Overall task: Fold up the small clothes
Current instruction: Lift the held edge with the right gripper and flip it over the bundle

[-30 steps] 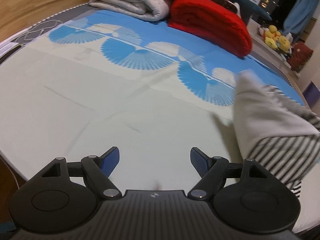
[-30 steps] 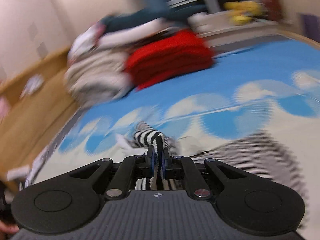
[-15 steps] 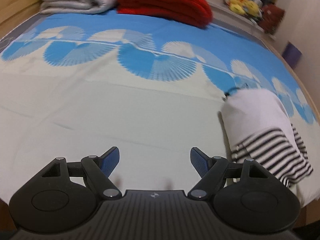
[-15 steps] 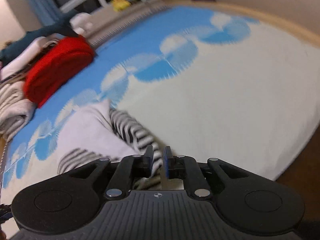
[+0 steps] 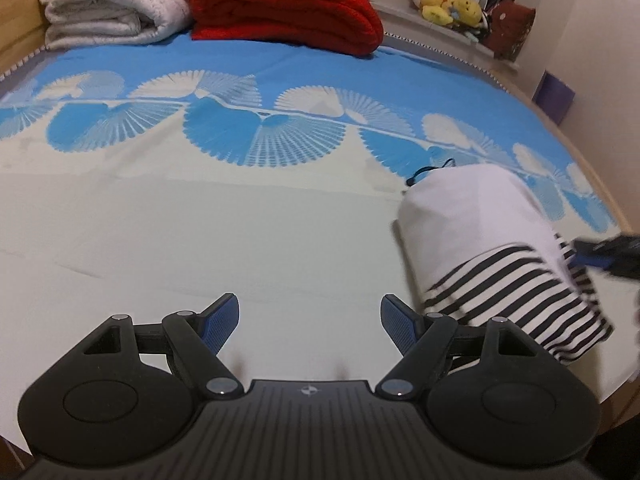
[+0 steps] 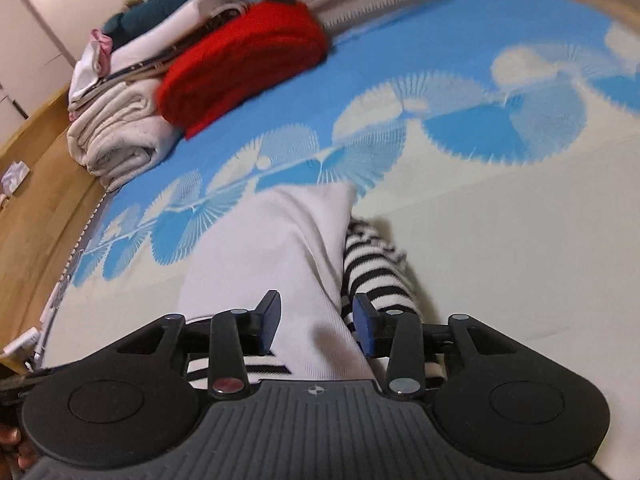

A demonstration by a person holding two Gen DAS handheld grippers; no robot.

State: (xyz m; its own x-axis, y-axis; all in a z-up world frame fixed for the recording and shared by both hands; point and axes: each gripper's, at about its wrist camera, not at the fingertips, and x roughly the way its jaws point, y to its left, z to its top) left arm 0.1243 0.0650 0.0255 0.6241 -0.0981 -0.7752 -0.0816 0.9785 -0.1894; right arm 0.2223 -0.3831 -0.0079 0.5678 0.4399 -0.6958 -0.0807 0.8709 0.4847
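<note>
A small white garment with black-and-white stripes lies folded on the bed sheet, to the right in the left wrist view. My left gripper hovers open over bare cream sheet just left of it, with nothing between its fingers. In the right wrist view my right gripper sits low over the same garment. Its jaws are opening, and the white cloth lies between the pads without being pinched. The right gripper also shows, blurred, at the right edge of the left wrist view.
A folded red blanket and a cream blanket are stacked at the far end of the bed. Plush toys sit on a ledge beyond. A wooden bed frame runs along the left side. A thin dark cord lies by the garment.
The right gripper swung down with the striped cloth, then its jaws parted and released it. The garment went from hanging to lying on the sheet. The left gripper shifted sideways, still open.
</note>
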